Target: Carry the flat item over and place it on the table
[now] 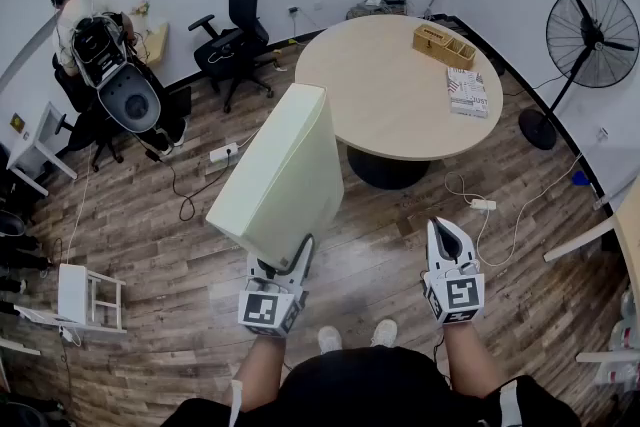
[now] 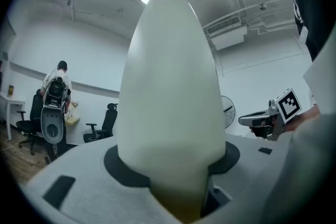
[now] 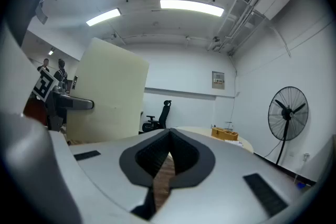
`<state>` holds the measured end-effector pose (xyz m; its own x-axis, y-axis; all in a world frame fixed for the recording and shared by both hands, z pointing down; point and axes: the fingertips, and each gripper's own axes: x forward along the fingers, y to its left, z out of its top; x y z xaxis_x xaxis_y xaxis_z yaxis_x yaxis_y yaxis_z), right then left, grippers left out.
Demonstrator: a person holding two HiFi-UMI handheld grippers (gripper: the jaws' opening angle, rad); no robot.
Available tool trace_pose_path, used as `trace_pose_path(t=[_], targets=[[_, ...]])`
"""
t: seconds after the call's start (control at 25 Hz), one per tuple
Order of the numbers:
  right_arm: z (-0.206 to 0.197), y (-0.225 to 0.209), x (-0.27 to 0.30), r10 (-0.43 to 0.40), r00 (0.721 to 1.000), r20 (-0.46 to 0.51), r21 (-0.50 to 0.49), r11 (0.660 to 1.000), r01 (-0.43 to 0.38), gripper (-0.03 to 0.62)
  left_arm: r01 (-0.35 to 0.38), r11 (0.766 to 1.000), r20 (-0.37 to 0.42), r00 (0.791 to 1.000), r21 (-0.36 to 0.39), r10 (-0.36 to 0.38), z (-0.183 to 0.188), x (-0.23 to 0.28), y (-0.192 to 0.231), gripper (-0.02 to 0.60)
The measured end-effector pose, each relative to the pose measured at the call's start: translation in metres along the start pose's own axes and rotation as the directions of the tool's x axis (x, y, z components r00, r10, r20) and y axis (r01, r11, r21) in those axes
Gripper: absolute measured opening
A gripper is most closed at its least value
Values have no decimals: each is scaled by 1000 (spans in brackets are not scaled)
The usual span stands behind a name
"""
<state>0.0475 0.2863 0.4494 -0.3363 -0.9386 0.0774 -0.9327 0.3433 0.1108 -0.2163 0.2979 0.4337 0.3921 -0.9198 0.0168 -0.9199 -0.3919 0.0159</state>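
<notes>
One slab [image 1: 283,177], edge-up, long axis twd table [image 1: 380,85], pinched by left gripper [image 1: 286,263] fingers; right gripper [image 1: 447,228] fingers together.

fan [image 1: 592,25]: upright, right | black office chair [image 1: 236,25]: by wall | power strip [image 1: 223,153]: on wood floor [image 1: 150,235]

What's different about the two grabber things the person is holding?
The left gripper is clamped on the edge of a thick cream foam slab, while the right gripper holds nothing. The left gripper's jaws stand apart around the slab. The right gripper's jaws are closed together. Both point forward, away from the person.
</notes>
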Motion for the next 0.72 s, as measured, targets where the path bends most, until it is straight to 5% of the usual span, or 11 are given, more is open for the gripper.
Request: trace_pose_path(t=[0.72], targets=[[-21, -83, 3, 46, 999, 27, 39, 998, -47, -3, -73, 997, -26, 997, -12, 73, -10, 43, -48, 259]])
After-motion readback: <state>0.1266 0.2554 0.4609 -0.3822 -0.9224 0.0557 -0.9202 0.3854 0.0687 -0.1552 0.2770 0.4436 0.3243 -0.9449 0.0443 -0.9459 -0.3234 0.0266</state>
